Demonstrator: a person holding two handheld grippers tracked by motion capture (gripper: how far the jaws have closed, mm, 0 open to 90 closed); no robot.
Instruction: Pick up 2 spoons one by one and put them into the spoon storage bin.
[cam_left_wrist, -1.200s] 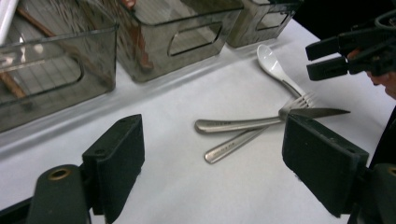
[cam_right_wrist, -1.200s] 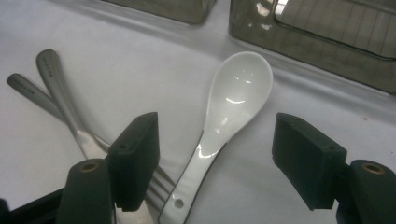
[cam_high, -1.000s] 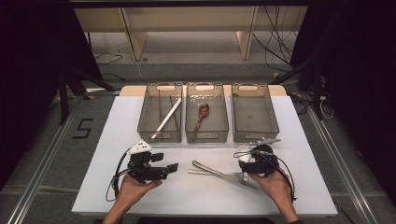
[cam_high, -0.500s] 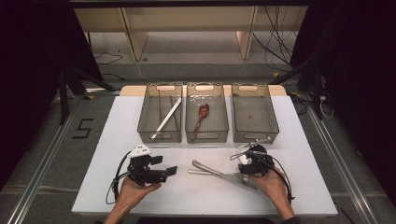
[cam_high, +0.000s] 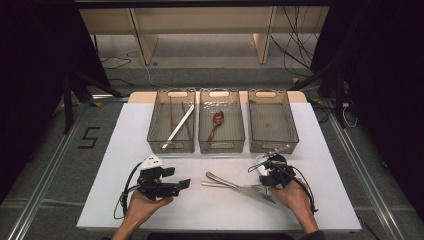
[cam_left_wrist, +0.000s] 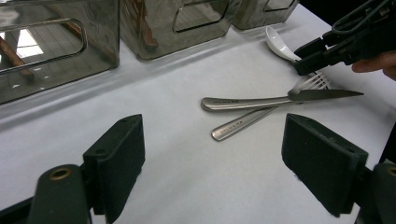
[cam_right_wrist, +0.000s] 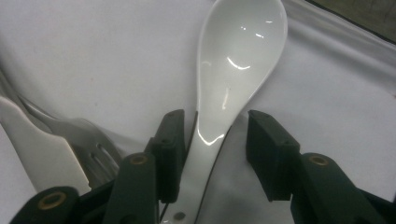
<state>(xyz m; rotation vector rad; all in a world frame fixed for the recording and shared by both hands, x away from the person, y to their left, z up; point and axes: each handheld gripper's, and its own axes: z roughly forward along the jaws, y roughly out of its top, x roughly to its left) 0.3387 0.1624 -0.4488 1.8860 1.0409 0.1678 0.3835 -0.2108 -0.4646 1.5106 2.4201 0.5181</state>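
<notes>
A white ceramic spoon (cam_right_wrist: 238, 60) lies on the white table, bowl pointing away from my right gripper (cam_right_wrist: 215, 135). The gripper's jaws have just been closing around the spoon's handle. The left pad touches the handle, while a gap remains at the right pad, so the gripper is still open. From above, the right gripper (cam_high: 265, 169) sits low at the table's front right. My left gripper (cam_high: 176, 178) rests at the front left, wide open (cam_left_wrist: 212, 158) with nothing between its jaws. A steel knife (cam_high: 225, 181) and fork (cam_high: 215, 184) lie crossed between the two grippers.
Three smoky clear bins stand in a row at the back. The left bin (cam_high: 170, 93) holds a white stick and brown sticks. The middle bin (cam_high: 222, 148) holds a brown spoon (cam_high: 216, 122). The right bin (cam_high: 274, 147) looks empty. Fork tines (cam_right_wrist: 88, 140) lie just beside the right jaws.
The right gripper has edged slightly left onto the white spoon and its jaws have narrowed around the handle. The left gripper has stayed put.
</notes>
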